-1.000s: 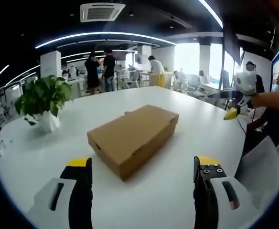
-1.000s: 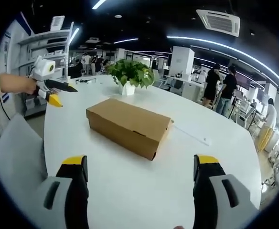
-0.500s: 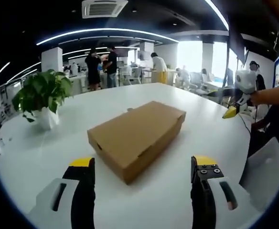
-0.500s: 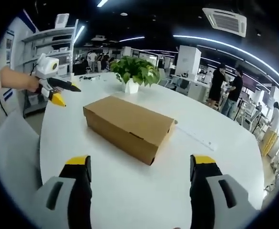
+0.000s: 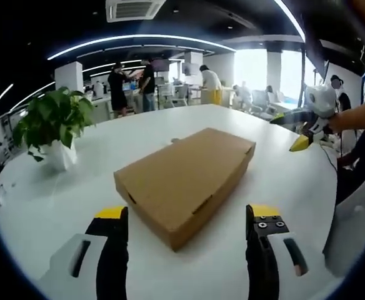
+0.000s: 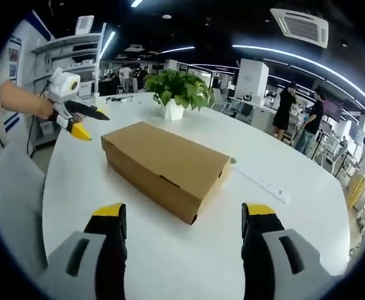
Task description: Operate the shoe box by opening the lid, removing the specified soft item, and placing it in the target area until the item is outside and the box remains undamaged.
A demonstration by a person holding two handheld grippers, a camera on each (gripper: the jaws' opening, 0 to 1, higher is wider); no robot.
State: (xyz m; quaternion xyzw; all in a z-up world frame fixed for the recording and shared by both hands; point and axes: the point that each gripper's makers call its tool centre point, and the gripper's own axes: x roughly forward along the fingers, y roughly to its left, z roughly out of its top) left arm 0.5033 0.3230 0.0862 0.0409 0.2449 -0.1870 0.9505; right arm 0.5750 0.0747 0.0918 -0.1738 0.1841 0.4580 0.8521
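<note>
On the white table lies the closed box; both hand-held grippers, left and right, stand wide open and empty. Lifting the lid by its long edge, gently, should avoid tearing.

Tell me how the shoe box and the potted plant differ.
The shoe box is brown, flat and rectangular; the potted plant is green and leafy in a white pot. The shoe box lies low with its lid shut; the potted plant stands upright. Both sit on the white table.
</note>
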